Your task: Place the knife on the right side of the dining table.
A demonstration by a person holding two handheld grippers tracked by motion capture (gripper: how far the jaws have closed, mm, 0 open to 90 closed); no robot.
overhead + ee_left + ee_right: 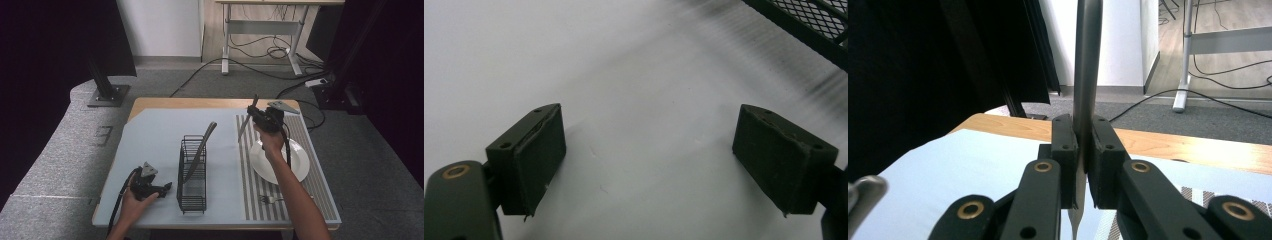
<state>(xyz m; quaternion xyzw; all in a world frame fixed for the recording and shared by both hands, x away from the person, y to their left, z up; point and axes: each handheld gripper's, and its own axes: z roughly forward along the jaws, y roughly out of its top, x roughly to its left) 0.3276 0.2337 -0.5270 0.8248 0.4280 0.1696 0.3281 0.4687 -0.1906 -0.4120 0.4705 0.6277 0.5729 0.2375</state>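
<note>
The right gripper is clamped on a slim, flat metal knife, its tip cut off by the frame, held above the striped mat beside the white plate, while the left gripper rests wide open and empty near the black wire rack.

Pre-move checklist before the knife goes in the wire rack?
1. Right gripper clamped on knife: ok.
2. Knife lifted off the striped mat: ok.
3. Wire rack upright, with one utensil in its far end: ok.
4. Left gripper open, holding nothing, beside the rack: ok.
5. Which knife end points down: cannot tell.
6. Fork on the mat near the plate, out of the path: ok.
</note>
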